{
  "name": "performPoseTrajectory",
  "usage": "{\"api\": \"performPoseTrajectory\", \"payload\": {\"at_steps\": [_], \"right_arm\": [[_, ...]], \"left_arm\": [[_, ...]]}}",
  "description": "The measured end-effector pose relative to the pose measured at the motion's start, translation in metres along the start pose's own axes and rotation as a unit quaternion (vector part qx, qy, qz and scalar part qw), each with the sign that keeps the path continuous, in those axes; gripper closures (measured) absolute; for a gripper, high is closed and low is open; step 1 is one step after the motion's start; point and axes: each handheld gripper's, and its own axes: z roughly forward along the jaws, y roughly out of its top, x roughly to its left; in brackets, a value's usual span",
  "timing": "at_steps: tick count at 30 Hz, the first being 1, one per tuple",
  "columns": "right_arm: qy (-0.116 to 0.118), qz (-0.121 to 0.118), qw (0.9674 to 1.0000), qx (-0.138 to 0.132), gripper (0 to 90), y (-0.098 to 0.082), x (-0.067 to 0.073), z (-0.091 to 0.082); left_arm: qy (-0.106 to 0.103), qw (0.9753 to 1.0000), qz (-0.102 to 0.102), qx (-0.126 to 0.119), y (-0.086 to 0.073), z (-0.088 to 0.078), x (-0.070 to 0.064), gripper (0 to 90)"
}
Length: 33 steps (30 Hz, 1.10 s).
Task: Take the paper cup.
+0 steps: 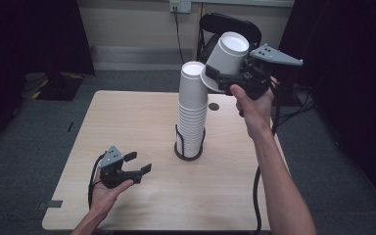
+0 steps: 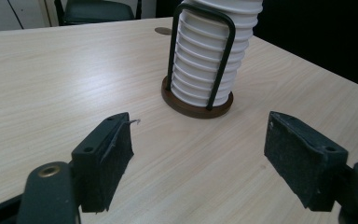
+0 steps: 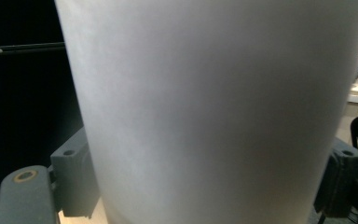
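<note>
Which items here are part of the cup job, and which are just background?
Part of the job:
- held cup, clamped in the right gripper
- cup stack, upside down
- holder, dark base with wire uprights
- left gripper, open, empty

Background:
- table
- chair
- wall socket

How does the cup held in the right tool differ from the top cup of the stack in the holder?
The held cup is in the air, clamped between the right tool jaws; the top cup sits nested on the stack in the holder. The held cup is tilted, leaning right; the top cup stands straight. Both are white paper cups, bottom up.
</note>
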Motion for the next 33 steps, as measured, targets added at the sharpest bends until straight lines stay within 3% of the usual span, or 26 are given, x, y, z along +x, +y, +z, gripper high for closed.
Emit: {"api": "performPoseTrajectory", "payload": {"at_steps": [10, 21, 25, 33], "right_arm": [[-0.010, 0.004, 0.9999, 0.004, 15.0, -0.004, -0.006, -0.020], [-0.007, 0.020, 0.9996, 0.020, 15.1, -0.026, -0.009, -0.041], [-0.008, 0.030, 0.9992, 0.027, 15.1, -0.041, -0.010, -0.047], [-0.003, 0.052, 0.9976, 0.045, 15.1, -0.072, -0.012, -0.054]], "left_arm": [[-0.002, 1.0000, 0.002, 0.002, 0.001, 0.001, -0.001, 23.0], [-0.010, 0.9999, -0.002, -0.004, 0.007, 0.001, -0.007, 19.1], [-0.034, 0.9991, -0.021, -0.012, 0.012, 0.000, -0.009, 16.2], [-0.030, 0.9994, 0.008, -0.014, 0.018, 0.000, -0.012, 17.8]]}}
